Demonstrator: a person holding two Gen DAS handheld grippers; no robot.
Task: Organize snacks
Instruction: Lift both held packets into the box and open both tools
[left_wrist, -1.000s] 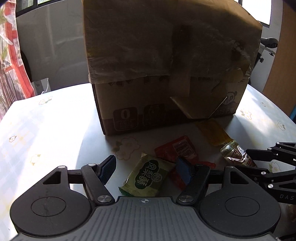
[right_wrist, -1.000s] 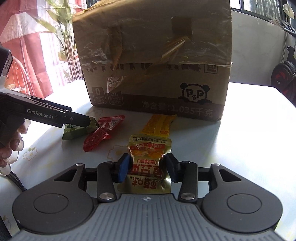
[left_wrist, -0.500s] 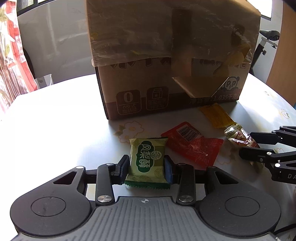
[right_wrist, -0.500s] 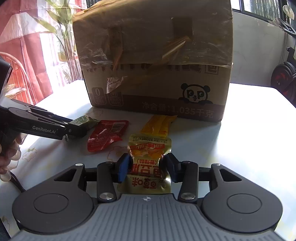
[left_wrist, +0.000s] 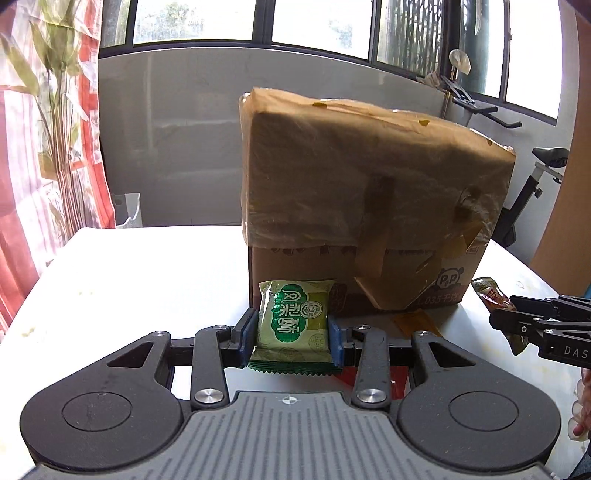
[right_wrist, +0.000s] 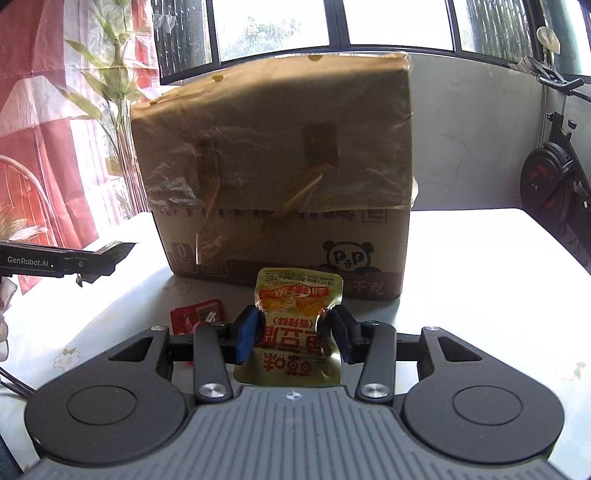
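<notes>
Left gripper (left_wrist: 291, 338) pinches the green snack packet (left_wrist: 292, 321) by its sides, clear of the table (left_wrist: 129, 280). Right gripper (right_wrist: 293, 334) pinches the gold snack pouch (right_wrist: 297, 317), long axis pointing ahead. The cardboard box (right_wrist: 280, 147) stands directly beyond both, mid-table, its flap folded down over the near face.

White table (right_wrist: 480, 266), cardboard box (right_wrist: 280, 177), red packet (right_wrist: 197, 315), orange sachet (left_wrist: 415, 321)

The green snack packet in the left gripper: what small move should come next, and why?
Probably carry it further up toward the top of the cardboard box. The left gripper is shut on the green packet, which hangs clear of the table, and the box top rises above it. The right gripper likewise holds a gold packet.
</notes>
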